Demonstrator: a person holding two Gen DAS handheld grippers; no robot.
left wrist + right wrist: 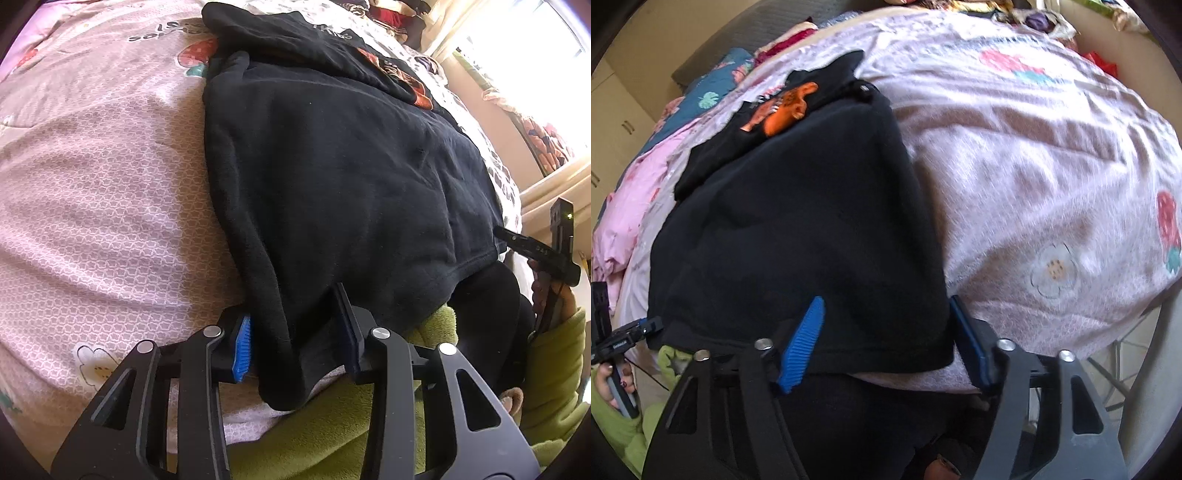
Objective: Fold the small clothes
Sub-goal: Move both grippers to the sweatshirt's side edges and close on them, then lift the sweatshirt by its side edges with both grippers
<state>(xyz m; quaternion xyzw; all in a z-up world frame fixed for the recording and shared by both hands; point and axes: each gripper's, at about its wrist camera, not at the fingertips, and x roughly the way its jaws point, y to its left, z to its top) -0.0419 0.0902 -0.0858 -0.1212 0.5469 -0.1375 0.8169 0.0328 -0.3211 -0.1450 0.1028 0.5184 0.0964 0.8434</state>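
Note:
A small black garment [343,177] with an orange print [402,79] at its far end lies on the pink bed sheet [103,206]. It also shows in the right wrist view [798,221], with the orange print [783,107] far off. My left gripper [295,339] is open, its jaws astride the garment's near left corner. My right gripper [886,339] is open, its jaws astride the near right corner at the hem. The right gripper also shows at the right edge of the left wrist view [543,251].
The bed's near edge lies just under both grippers. A green fleece sleeve [554,369] and the person's body are close below. A window [524,66] and patterned curtain stand far right. Pillows and a blue quilt [709,92] lie at the bed's far left.

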